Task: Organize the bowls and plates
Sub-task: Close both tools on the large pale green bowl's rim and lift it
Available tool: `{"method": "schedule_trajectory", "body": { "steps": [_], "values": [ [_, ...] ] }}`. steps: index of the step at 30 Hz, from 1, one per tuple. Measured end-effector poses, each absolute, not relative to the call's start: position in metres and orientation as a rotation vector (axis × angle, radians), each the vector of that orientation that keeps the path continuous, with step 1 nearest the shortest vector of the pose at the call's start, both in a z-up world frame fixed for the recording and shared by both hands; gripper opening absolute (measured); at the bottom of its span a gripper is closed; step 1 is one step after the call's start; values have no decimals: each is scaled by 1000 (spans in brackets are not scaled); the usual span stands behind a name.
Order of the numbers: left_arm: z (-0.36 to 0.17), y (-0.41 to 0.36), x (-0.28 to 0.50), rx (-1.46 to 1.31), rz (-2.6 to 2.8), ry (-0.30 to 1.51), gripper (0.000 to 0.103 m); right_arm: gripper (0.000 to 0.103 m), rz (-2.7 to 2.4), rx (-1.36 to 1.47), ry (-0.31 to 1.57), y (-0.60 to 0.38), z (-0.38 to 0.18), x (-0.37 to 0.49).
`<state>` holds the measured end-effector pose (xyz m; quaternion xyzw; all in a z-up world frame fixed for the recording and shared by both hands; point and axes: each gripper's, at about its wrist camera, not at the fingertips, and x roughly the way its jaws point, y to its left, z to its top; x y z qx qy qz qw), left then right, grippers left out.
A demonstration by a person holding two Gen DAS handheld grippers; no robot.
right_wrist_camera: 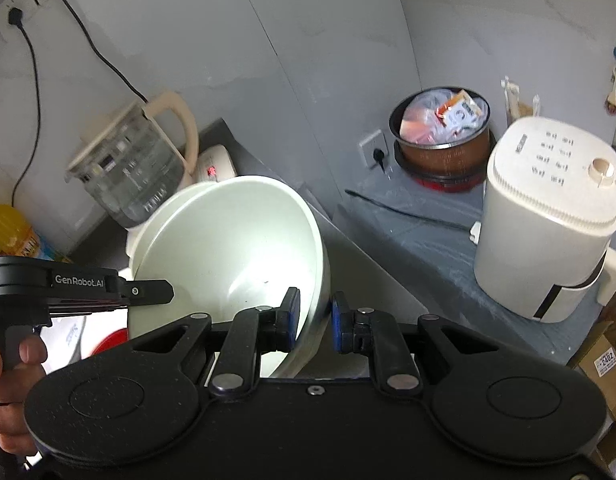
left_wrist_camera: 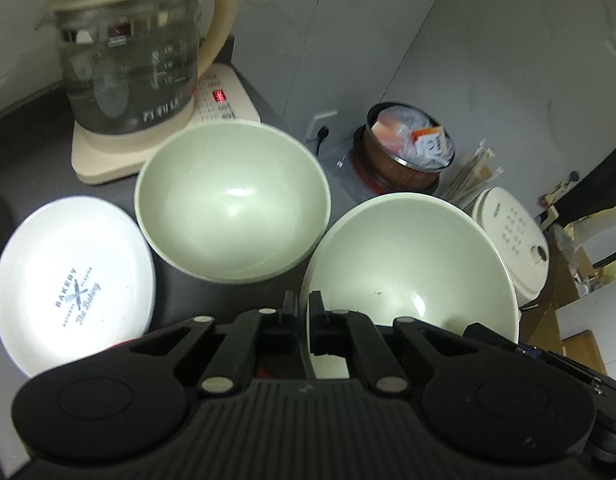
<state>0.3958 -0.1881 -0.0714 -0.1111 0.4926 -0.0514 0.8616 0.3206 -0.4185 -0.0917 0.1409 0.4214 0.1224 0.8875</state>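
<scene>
Left wrist view: the left gripper (left_wrist_camera: 303,300) pinches the near rim of the right pale bowl (left_wrist_camera: 408,264), beside another bowl (left_wrist_camera: 232,200), likely for stacking.

Right wrist view: the right gripper (right_wrist_camera: 312,318) clamps that bowl's wall (right_wrist_camera: 227,248), steadying it tilted.

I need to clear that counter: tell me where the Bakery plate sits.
In the left wrist view the Bakery plate lies at lower left on the dark counter, beside the nearer green bowl and in front of the glass kettle.
</scene>
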Motion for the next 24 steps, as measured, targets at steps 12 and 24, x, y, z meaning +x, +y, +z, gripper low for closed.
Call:
{"method": "schedule_trajectory", "body": {
  "steps": [12,24],
  "values": [
    [-36,-149,364,-263,-83,960,3,17,303,280,808,-386,-55,303],
    [-32,-100,325,-300,-31,965,3,17,358,250,833,-340,-48,279]
  ]
}}
